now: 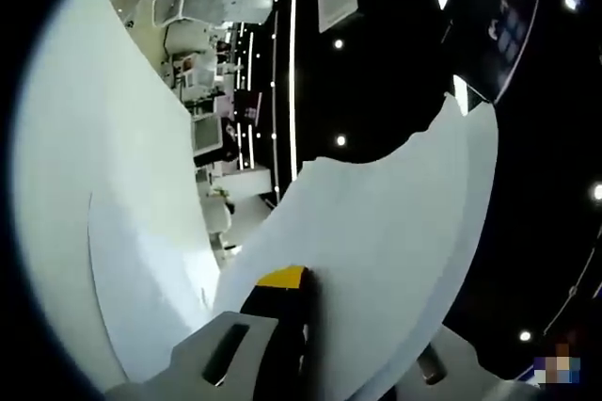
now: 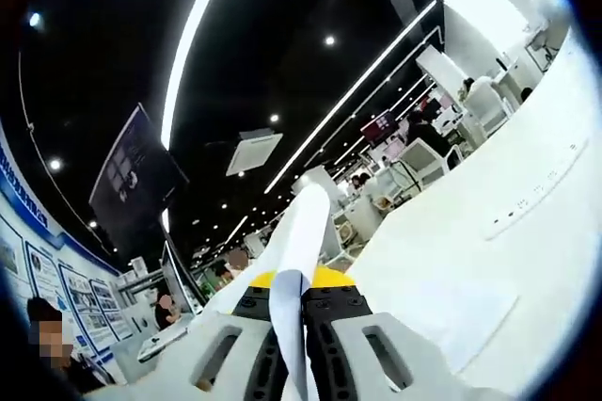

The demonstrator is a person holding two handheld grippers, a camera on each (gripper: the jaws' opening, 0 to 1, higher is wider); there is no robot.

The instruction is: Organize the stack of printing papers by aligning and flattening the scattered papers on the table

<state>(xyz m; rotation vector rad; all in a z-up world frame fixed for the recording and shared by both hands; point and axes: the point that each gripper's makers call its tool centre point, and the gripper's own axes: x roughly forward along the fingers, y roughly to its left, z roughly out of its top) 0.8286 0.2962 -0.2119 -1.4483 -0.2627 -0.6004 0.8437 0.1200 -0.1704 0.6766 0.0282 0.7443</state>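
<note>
My right gripper (image 2: pixel 290 290) is clamped on the papers (image 2: pixel 299 232): the yellow-tipped jaws press together with the thin white sheaf pinched between them, and it rises edge-on from the jaws, curving up and away, lifted clear of the white table (image 2: pixel 489 232) that spreads to the right. My left gripper (image 1: pixel 299 296) also grips the papers (image 1: pixel 376 232); one yellow-tipped jaw lies against the near face of the broad white sheets, which bow upward with an uneven top edge, while the other jaw is hidden behind them. The table (image 1: pixel 94 194) curves along the left in that view. A dark ceiling (image 2: pixel 282 24) with strip lights runs overhead.
</note>
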